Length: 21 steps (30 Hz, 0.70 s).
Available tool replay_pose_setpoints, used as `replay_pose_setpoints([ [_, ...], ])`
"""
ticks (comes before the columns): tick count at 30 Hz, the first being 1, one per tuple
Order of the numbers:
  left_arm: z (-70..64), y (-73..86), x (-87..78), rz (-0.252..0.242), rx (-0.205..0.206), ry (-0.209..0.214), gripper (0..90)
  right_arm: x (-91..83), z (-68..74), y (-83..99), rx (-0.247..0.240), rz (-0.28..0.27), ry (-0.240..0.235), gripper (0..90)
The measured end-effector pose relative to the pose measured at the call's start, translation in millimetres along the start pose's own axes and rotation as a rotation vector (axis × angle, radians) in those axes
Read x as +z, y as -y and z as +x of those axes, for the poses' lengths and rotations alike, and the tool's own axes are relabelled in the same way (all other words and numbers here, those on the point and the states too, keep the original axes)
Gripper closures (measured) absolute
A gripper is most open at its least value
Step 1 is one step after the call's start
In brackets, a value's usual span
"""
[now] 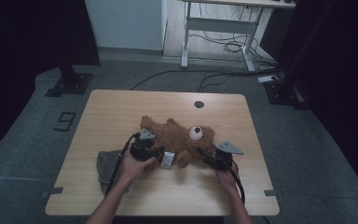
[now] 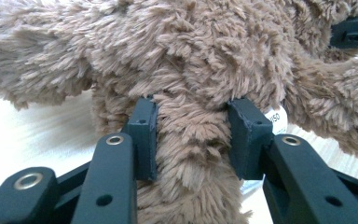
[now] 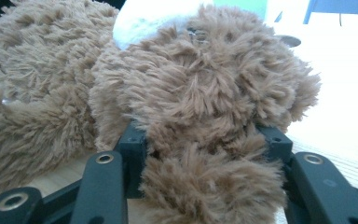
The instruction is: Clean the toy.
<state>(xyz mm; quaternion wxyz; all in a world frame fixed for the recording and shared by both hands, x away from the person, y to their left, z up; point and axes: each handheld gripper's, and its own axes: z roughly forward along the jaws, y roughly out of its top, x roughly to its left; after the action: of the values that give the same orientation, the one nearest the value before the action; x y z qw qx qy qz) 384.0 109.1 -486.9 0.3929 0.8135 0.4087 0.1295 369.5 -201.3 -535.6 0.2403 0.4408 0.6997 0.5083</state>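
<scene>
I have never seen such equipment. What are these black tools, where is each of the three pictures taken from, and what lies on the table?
There is no robot here. A person holds a hand tool with two black jaws in each hand: the left gripper and the right gripper.

The high view comes from a fixed camera above the person, looking down on the wooden table. The other two pictures come from small cameras that ride on the grippers and look along their jaws.

On the table lies a brown plush bear with a white tag. A grey cloth lies by the left hand.

In the left gripper view the jaws are closed on a furry limb of the bear. In the right gripper view the jaws clamp another furry part.
</scene>
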Motion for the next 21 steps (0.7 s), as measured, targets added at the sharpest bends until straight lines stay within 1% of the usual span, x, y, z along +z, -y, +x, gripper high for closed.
replay_pose_setpoints([
  [4, 0.4, -2.2, 2.9, 0.000, -0.003, 0.004, 57.3, -0.1, -3.6, 0.2, 0.001, -0.004, 0.009, 47.3],
  [12, 0.0, -3.3, 4.9, -0.001, -0.007, 0.008, 56.7, -0.7, -7.4, 0.7, 0.006, -0.007, 0.007, 44.6],
  [16, 0.6, -3.6, 5.5, -0.003, -0.013, 0.011, 55.7, -0.5, -8.9, 1.2, 0.011, -0.013, 0.003, 40.3],
  [18, 1.5, -3.7, 5.0, -0.001, -0.018, 0.012, 52.6, -0.9, -10.0, 1.3, 0.015, -0.015, 0.001, 36.8],
  [21, 1.7, -3.9, 0.2, -0.011, -0.020, 0.002, 43.4, -2.8, -11.0, 0.9, 0.031, -0.026, 0.002, 28.5],
])
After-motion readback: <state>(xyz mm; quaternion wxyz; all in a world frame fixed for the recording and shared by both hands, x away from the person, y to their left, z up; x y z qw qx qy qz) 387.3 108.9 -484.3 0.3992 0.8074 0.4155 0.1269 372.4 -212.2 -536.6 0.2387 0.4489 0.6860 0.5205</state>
